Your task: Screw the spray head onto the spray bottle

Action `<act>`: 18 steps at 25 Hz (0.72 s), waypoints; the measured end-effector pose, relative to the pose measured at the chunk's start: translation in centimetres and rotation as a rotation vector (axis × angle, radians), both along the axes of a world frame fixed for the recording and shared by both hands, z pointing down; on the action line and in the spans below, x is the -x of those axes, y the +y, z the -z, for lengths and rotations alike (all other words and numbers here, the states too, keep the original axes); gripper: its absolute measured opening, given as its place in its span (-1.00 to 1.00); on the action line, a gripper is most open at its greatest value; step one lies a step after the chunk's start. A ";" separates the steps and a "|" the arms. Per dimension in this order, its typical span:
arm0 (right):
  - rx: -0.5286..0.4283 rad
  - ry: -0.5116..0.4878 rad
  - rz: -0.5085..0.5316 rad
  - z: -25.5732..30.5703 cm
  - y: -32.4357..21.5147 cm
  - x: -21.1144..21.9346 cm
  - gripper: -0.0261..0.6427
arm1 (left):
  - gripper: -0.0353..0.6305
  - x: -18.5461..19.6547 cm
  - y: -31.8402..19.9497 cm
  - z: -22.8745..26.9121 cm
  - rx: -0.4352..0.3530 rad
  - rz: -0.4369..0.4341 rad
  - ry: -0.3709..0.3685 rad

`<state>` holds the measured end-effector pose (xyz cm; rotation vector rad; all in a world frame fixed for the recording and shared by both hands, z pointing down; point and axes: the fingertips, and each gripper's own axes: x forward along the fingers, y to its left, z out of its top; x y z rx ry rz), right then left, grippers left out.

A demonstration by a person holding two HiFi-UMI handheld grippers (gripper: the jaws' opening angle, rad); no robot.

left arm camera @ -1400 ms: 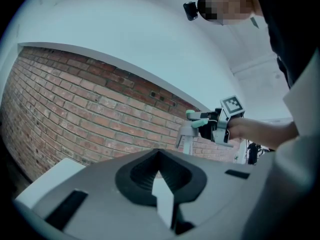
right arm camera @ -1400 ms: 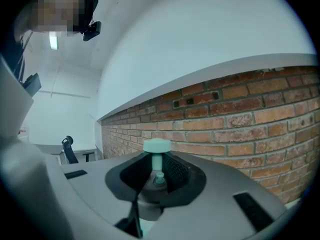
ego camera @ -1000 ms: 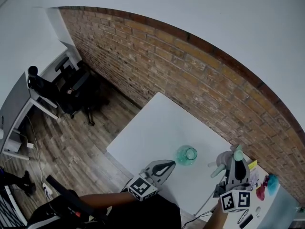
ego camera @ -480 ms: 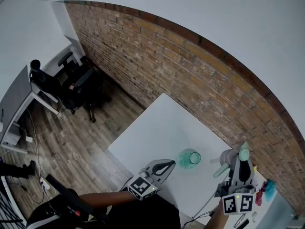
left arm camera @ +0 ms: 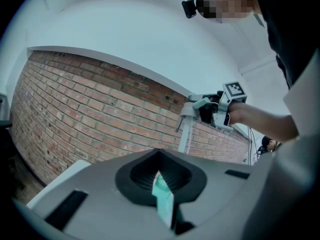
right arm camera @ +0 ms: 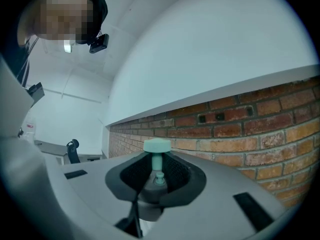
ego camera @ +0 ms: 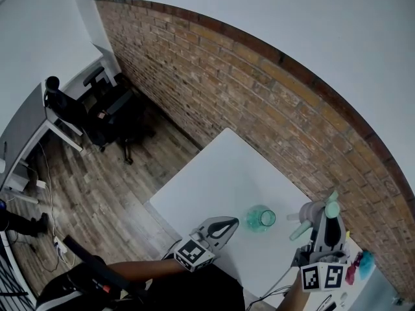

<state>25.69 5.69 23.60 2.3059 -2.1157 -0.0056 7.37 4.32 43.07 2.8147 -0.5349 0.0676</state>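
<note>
Higher than a second ago, my right gripper (ego camera: 322, 218) clamps the spray head (ego camera: 308, 214) beside the spray bottle (ego camera: 260, 218); my left gripper (ego camera: 228, 224), closed and empty, points at the bottle.

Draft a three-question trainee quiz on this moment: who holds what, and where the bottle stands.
1. True or false: the spray head is already screwed onto the spray bottle.
2. Which gripper holds the spray head? A) left gripper B) right gripper C) neither
3. What does the spray bottle stand on?
Key: 1 false, they are apart; 2 B; 3 the white table.
</note>
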 end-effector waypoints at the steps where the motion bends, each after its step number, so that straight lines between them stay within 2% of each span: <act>1: 0.003 -0.001 -0.001 -0.2 -0.1 0.0 -0.72 | -0.89 0.0 0.1 0.0 -0.003 -0.004 0.001; 6: 0.017 -0.026 0.008 -1.2 -0.8 0.1 -0.72 | -0.90 0.3 -0.5 0.6 0.026 0.033 0.013; 18: -0.007 -0.017 0.035 0.1 -2.1 0.9 -0.72 | -0.89 1.5 -0.9 -0.6 0.019 0.062 -0.010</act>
